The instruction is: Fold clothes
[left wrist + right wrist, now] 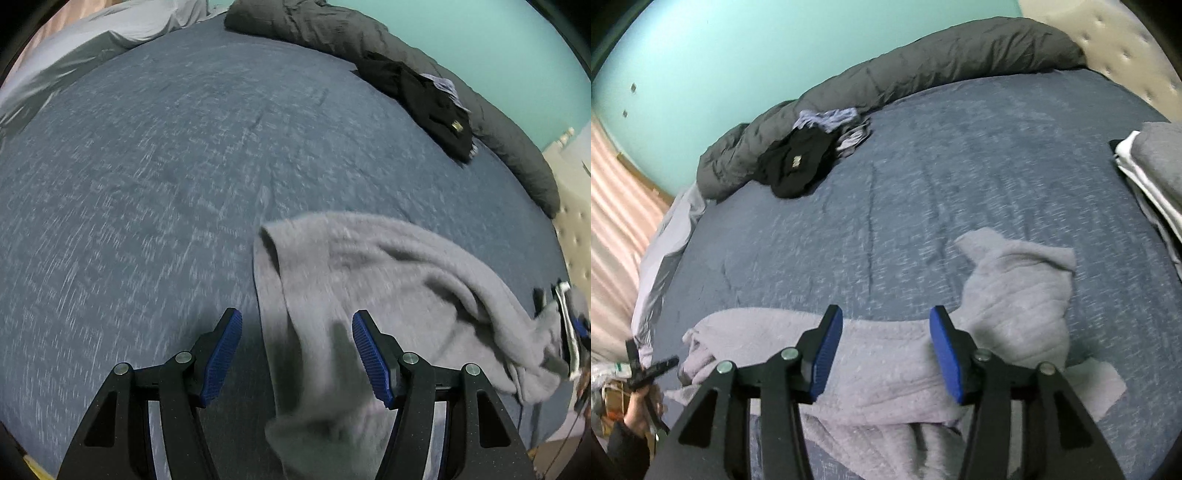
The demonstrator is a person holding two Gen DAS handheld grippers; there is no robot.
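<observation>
I find the grey fleece garment (905, 373) crumpled on the bed (923, 166), its long axis running left to right beneath my right gripper (886, 354), jaws spread, holding nothing. My left gripper (297, 354), likewise spread, overhangs its left end. Right is nearer mid-garment.

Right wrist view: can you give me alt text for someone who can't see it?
Open blue-padded tongs hover over a crumpled grey fleece garment on a blue bedspread. Beyond lie a black garment against a rolled dark duvet, and folded clothes at the right edge.
</observation>
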